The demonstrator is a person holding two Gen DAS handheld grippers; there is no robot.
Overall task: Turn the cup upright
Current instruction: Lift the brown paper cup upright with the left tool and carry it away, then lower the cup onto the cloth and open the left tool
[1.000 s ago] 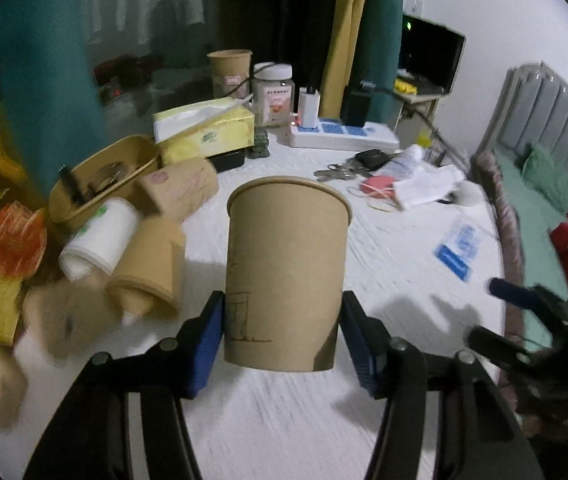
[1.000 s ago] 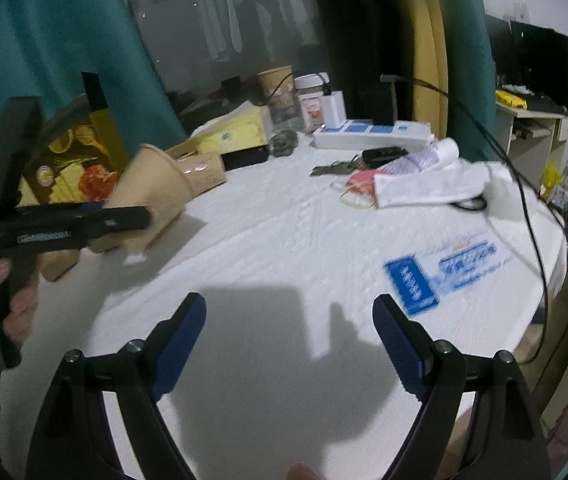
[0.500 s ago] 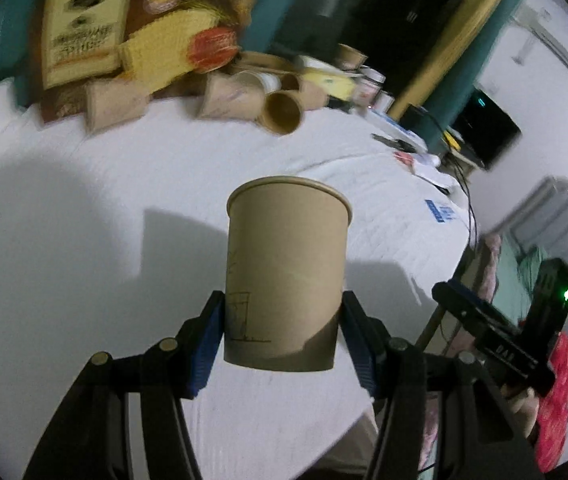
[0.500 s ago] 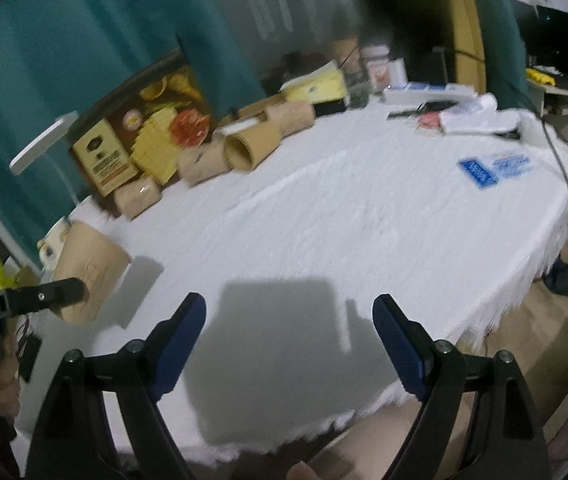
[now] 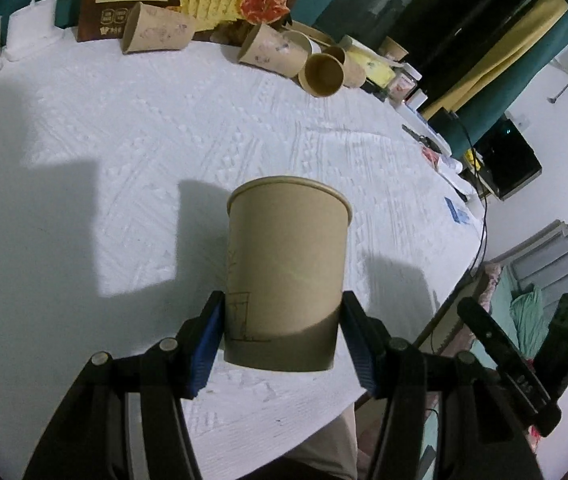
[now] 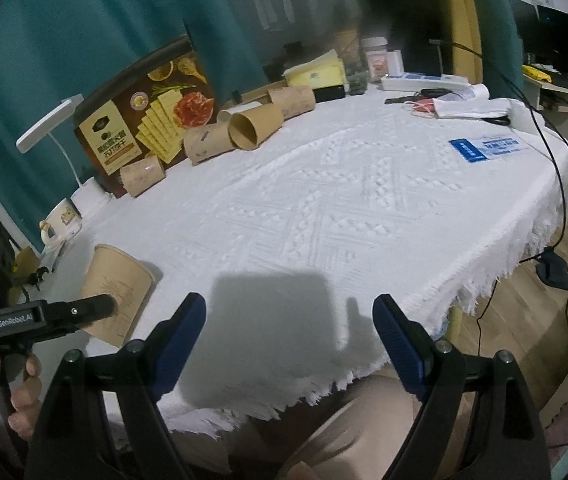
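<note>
A brown paper cup [image 5: 284, 272] sits between the blue pads of my left gripper [image 5: 283, 312], which is shut on its lower wall. The cup's rim points up and away from the camera. From the right wrist view, the same cup [image 6: 118, 284] hangs tilted, rim uppermost, just over the near left part of the white tablecloth [image 6: 324, 208], and a hand holds the left gripper [image 6: 84, 308]. My right gripper [image 6: 290, 304] is open over the table's front edge with nothing between its fingers.
Several paper cups [image 6: 252, 128] lie on their sides at the back, in front of a cracker box [image 6: 144, 120]. A mug [image 6: 62, 220] and a lamp base stand at the far left. A blue leaflet [image 6: 484, 148], papers and a cable lie at the right. The fringed table edge is close.
My left gripper carried the cup away from the clutter at the back to the near left of the table, rolling as it went. My right gripper drew back toward the front edge, still open.
</note>
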